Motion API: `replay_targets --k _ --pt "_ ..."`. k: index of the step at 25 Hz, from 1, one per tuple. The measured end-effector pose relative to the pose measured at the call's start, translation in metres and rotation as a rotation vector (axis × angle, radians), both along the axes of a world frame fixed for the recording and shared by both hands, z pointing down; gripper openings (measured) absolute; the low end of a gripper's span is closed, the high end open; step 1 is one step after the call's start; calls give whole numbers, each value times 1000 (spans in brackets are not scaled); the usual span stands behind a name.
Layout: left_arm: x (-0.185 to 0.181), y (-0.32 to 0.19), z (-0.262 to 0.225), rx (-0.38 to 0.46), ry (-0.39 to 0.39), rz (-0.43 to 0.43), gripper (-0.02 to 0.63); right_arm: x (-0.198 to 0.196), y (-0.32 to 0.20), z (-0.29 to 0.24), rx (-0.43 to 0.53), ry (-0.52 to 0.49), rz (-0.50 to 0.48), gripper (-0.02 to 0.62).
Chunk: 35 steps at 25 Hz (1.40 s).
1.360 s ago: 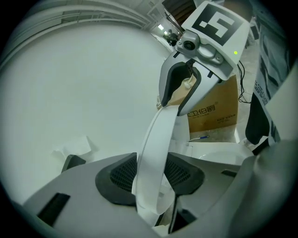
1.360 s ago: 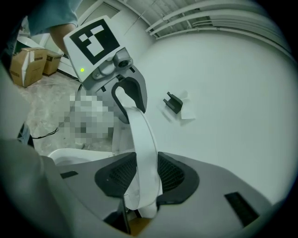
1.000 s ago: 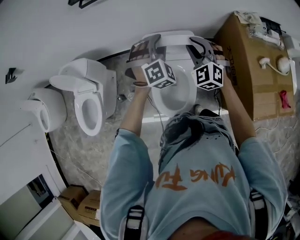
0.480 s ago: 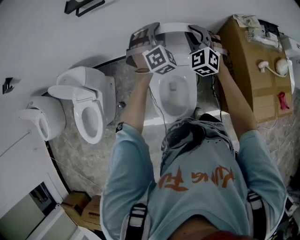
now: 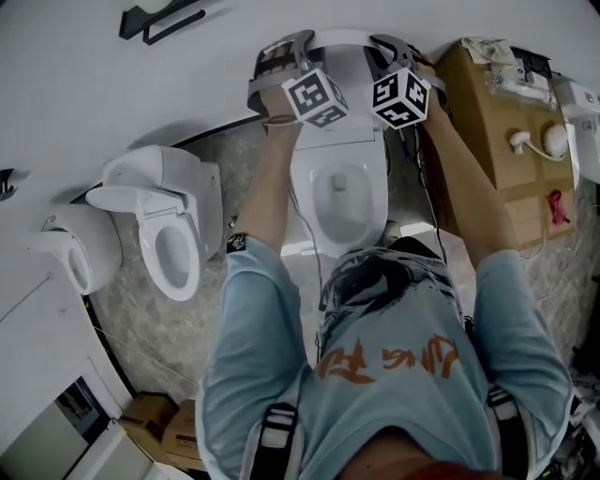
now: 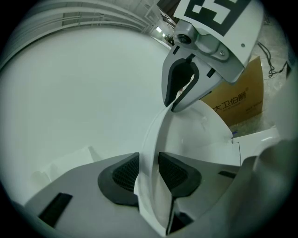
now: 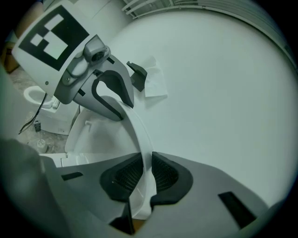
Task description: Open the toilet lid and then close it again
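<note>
The white toilet [image 5: 339, 192] stands in the middle of the head view, its bowl exposed. Its lid [image 5: 342, 39] is raised near the wall. My left gripper [image 5: 286, 52] is shut on the lid's left rim, and my right gripper [image 5: 394, 52] on its right rim. In the left gripper view the thin lid edge [image 6: 186, 139] sits between the pads of the left gripper [image 6: 149, 169], whose jaws have just been opening slightly. The right gripper [image 6: 179, 100] shows beyond. In the right gripper view the right gripper [image 7: 145, 172] has just been closing on the lid [image 7: 100, 135].
A second toilet [image 5: 164, 225] and another white fixture [image 5: 80, 239] stand at the left. A large cardboard box [image 5: 497, 122] with small items on top sits against the toilet's right side. A black bracket [image 5: 155, 19] hangs on the wall. More boxes [image 5: 169, 417] lie bottom left.
Both grippers have moved up the picture toward the wall with the lid between them. The lid has swung further up, and more of the bowl shows.
</note>
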<state>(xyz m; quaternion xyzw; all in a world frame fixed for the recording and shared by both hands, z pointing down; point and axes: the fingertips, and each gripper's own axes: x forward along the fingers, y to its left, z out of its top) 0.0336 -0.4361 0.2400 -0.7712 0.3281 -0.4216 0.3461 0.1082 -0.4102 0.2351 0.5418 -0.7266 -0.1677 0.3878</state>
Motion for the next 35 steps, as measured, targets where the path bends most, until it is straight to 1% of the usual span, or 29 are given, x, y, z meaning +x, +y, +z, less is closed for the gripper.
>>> replay_targets --k 8,11,14,17,18,19,21,22,24,25,26,29,30,33,35 --pt "5 -36 2 -8 27 -26 146 6 -37 4 -27 35 20 49" --pt "3 -43 5 -32 31 -39 144 3 -44 5 -45 50 24 49" --pt "2 -46 12 -54 23 -33 144 1 -47 8 -55 32 31 54" --pt "5 -40 10 -66 45 -12 145 5 -46 9 -45 16 38 73" --pt "4 -36 8 -69 63 -10 223 4 -45 11 -45 32 27 85" --pt "2 -31 5 -68 79 -10 253 3 -43 12 -47 57 9 97" --pt "-4 -21 0 -46 96 -16 246 2 -38 8 -32 96 -25 112" --pt "-8 -15 -4 -34 110 -26 230 2 -35 2 -11 87 -32 111" --pt "-21 -2 -12 -31 162 -67 211 2 -25 -12 31 1 -24 109" --pt "-28 6 -16 -38 196 -96 170 3 -17 -17 41 -59 -13 102" --pt "-35 15 -19 -46 229 -126 110 5 -9 -21 45 -120 -1 84" --pt "-54 47 -25 -44 293 -204 43 11 16 -25 30 -276 13 48" --pt "-60 58 -25 -43 306 -230 38 12 25 -24 18 -304 10 16" --pt "-78 95 -21 -68 345 -305 26 8 55 -18 -8 -356 -28 12" --pt "-89 125 -13 -89 365 -344 26 2 77 -13 -17 -422 -62 12"
